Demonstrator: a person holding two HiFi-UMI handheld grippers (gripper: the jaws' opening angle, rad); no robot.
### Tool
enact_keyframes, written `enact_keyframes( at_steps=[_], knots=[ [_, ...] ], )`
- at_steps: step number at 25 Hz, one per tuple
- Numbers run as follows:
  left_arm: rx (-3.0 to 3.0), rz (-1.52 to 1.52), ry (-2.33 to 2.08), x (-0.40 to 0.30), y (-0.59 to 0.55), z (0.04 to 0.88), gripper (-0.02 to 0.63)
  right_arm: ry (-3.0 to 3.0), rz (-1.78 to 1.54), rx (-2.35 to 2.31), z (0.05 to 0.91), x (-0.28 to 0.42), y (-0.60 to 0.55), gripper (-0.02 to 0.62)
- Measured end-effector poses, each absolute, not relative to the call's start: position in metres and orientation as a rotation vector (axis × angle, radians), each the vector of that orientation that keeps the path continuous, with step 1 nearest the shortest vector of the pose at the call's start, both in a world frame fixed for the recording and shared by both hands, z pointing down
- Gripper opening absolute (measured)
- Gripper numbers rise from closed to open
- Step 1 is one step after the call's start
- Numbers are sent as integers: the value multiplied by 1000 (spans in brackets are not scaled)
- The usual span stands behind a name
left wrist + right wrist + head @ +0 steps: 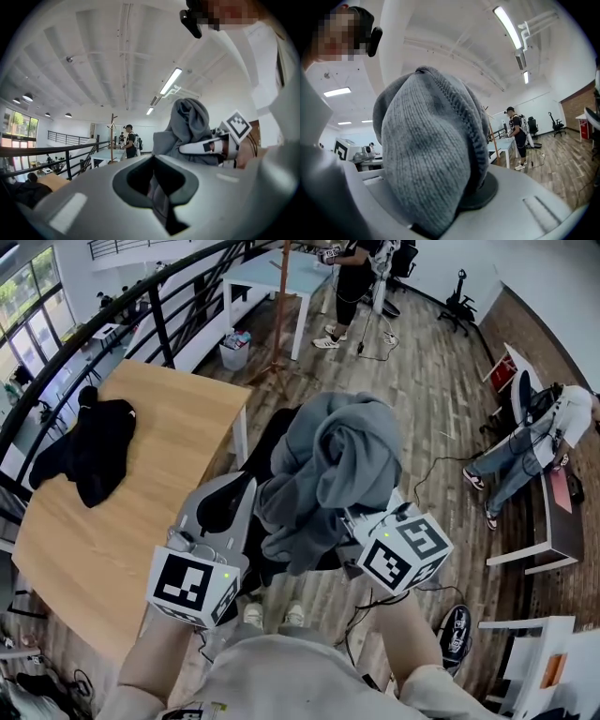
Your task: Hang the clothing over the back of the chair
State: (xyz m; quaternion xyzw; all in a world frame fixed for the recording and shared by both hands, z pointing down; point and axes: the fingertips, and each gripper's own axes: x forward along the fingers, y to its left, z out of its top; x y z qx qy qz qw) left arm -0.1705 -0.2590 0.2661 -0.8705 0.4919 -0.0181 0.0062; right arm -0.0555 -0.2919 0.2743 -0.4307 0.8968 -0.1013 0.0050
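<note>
A grey knitted garment (337, 456) hangs bunched up in the air between my two grippers. My right gripper (351, 523) is shut on a thick fold of it, and in the right gripper view the knit (431, 150) bulges over the jaws and hides them. My left gripper (234, 491) sits at the garment's left edge. Its jaws stand together with a thin strip of cloth in the slit (157, 187). The bundle (190, 122) rises to its right. A dark shape (272, 442) under the garment may be the chair, but it is mostly hidden.
A wooden table (178, 418) stands to the left with a black garment (94, 446) lying on it. A black railing (141, 306) runs behind it. Farther off are a white table (272, 277), a standing person (352, 277) and a seated person (534, 437).
</note>
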Motion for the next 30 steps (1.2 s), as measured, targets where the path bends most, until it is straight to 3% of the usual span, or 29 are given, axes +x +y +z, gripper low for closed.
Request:
enact_keyframes(
  at_steps=[9,23,30],
  knots=[
    [-2688,-70,1586,-151,-313,271,2,2739,-356,-1313,271,-39,-352,87],
    [-2749,-229,1738,-128,-382,370,2,2717,-462,-1388,368,-27,-452,88],
    [-2784,-304,1748,-106,-397,395,2,2757,-447,-1395,360,-7,-474,89]
  ],
)
